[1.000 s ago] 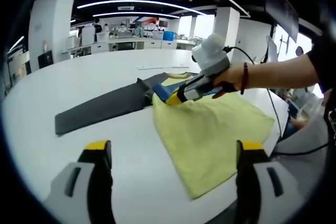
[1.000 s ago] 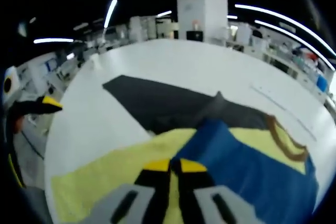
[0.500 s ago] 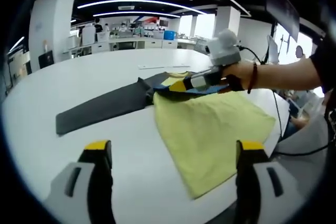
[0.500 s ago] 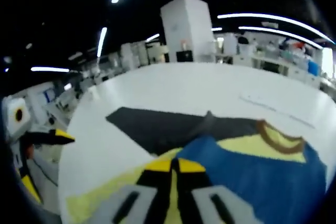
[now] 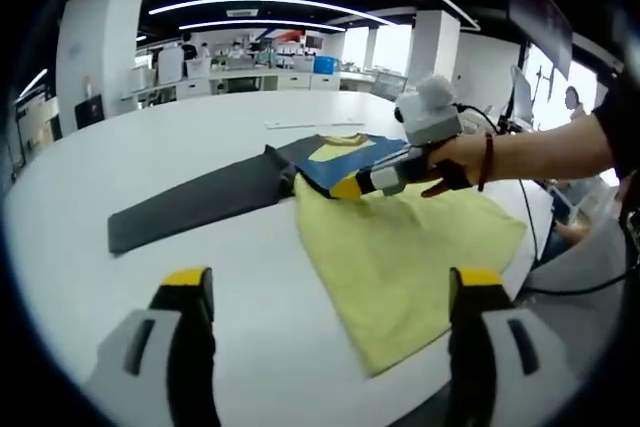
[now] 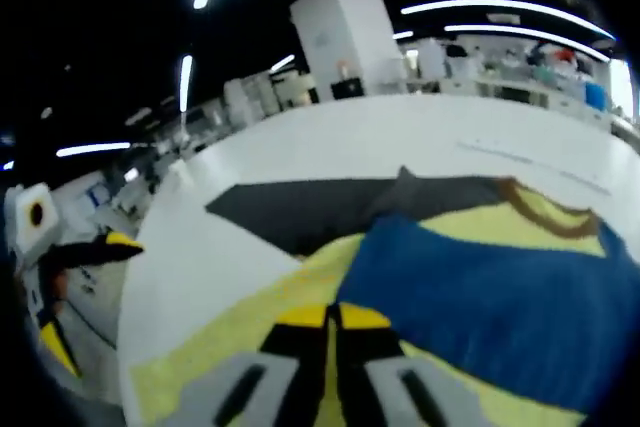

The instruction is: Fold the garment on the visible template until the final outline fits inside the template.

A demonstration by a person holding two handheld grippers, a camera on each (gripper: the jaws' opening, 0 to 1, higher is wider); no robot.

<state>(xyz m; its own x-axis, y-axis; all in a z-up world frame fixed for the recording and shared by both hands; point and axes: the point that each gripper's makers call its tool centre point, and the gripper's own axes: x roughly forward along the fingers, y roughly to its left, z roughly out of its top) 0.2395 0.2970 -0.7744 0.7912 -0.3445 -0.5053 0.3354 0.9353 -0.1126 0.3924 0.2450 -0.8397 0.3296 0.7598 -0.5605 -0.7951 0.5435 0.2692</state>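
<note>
A soft knit garment (image 5: 405,257), pale yellow with a blue panel and a brown-edged neckline, lies on a smooth white table (image 5: 150,162). Its yellow part spreads flat toward the table's near edge with one corner pointing down the left gripper view. Beside it, touching its upper left side, lies the template (image 5: 195,202), a flat matte dark grey sheet shaped as a long tapering strip.

In the left gripper view the left gripper (image 5: 330,292) hovers above bare table in front of the garment, its two yellow-tipped jaws wide apart with nothing between them. The same view shows the right gripper (image 5: 350,187) from the side: a hand (image 5: 450,160) with a dark bead bracelet at the wrist holds it level, the forearm reaching in from the right, the yellow tip at the seam where blue meets yellow.

The right gripper view looks along that gripper (image 6: 335,317): its jaws are pressed together, and the yellow cloth (image 6: 250,332) rises around them, so they appear clamped on a fold of the garment, though the blur makes the exact grip hard to read. Here the blue panel (image 6: 500,297) fills the right side, the brown collar (image 6: 545,212) curves beyond it, and the grey template (image 6: 320,212) shows as a wide wedge. The left gripper (image 6: 95,252) appears at the far left edge.
</note>
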